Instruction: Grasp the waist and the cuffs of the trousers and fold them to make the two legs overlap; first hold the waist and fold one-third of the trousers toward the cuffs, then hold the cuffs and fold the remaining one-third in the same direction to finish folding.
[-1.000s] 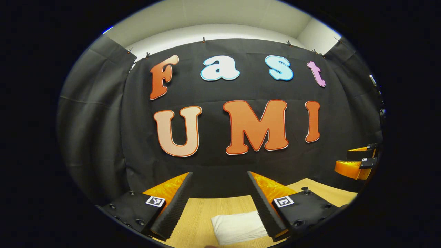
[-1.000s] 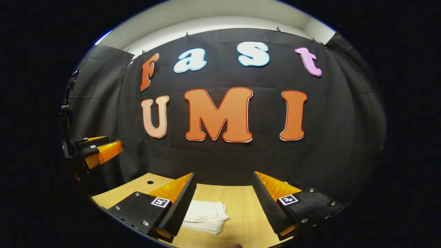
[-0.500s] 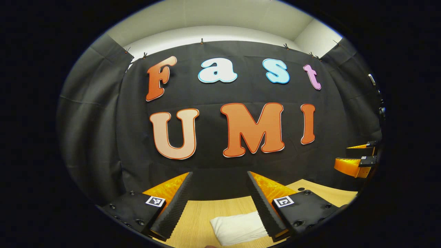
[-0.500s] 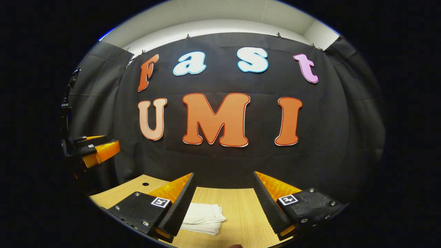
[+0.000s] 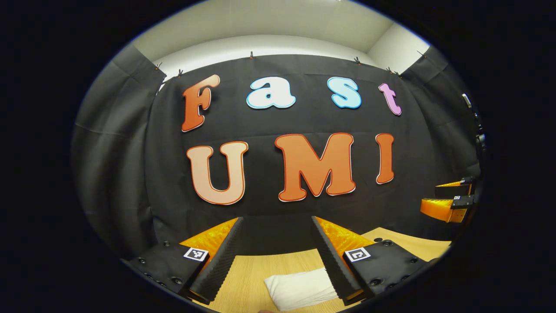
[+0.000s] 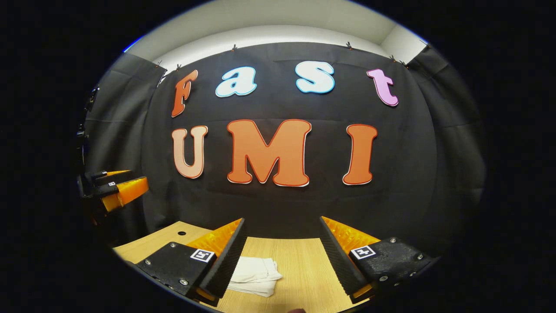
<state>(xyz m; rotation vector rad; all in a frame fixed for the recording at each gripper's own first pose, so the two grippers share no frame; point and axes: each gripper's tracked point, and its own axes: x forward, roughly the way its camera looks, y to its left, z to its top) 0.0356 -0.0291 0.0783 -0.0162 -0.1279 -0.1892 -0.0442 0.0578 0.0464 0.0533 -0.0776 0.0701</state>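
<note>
The white trousers (image 5: pixel 299 288) lie folded into a small thick packet on the wooden table (image 5: pixel 260 269), low in the left gripper view, partly behind the right-hand finger. My left gripper (image 5: pixel 276 254) hangs above them, open, with nothing between its fingers. In the right gripper view the same packet of trousers (image 6: pixel 256 276) lies at lower left, its layered edges showing beside the left-hand finger. My right gripper (image 6: pixel 281 254) is open and holds nothing. Each gripper appears at the other view's edge: the right gripper (image 5: pixel 447 202) and the left gripper (image 6: pixel 115 189).
The wooden table (image 6: pixel 299 269) runs back to the black cloth wall. A small round hole (image 6: pixel 181 233) marks the table's far left part, and another hole (image 5: pixel 377 239) shows in the left gripper view.
Both grippers have risen or tilted slightly: the wall has slid down a little in both views. The trousers lie as before. Both stay open.
</note>
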